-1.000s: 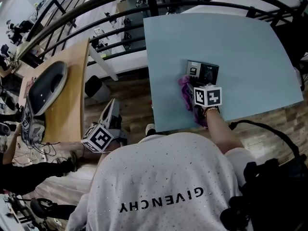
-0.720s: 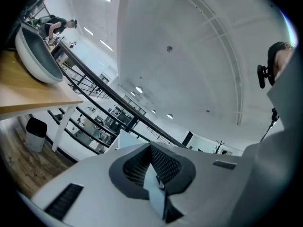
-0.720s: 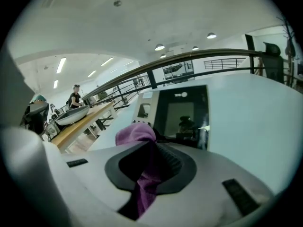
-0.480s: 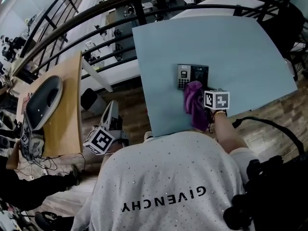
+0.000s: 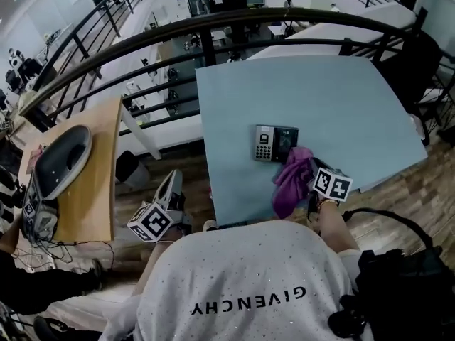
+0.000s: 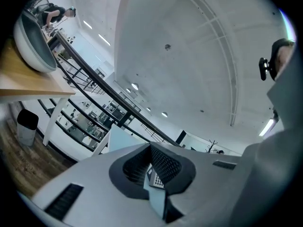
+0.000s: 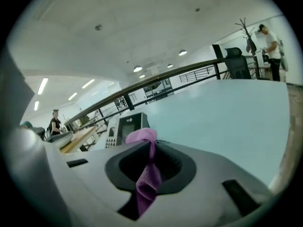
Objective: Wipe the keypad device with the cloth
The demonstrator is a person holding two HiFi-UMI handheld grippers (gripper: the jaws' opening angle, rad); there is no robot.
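- Cloth, a crumpled purple fabric one [image 7: 147, 178], is pinched between the closed jaws of the right gripper [image 7: 151, 151]. One fold bunches up past the fingertips and the rest trails down between the pads.
- From the head view, the right gripper [image 5: 313, 189] sits low over the near right part of the table, its marker cube on the right side. The purple cloth [image 5: 292, 180] hangs from it in a loose heap on the tabletop.
- The cloth's far tip reaches the near right corner of the keypad device. It seems to touch that corner, though the head view is too small to be sure.
- The flat grey and black keypad device [image 5: 276, 143] lies on the pale blue tabletop [image 5: 341, 91], about mid-table. Its button pad is at the left end and a dark panel at the right.
- In the right gripper view the device [image 7: 127, 126] stands just beyond the fingertips, slightly to the left.
- The left gripper [image 5: 170, 185] is well apart from the table, off its near left edge over the wooden floor [image 5: 181, 151].
- Its jaws [image 6: 154, 174] are drawn almost together with only a thin slit between them, and nothing is held in it.
- Farther left stands a light wooden side table [image 5: 99, 169] bearing a grey oval basin [image 5: 62, 158].
- A black metal railing [image 5: 178, 30] curves across the far side.
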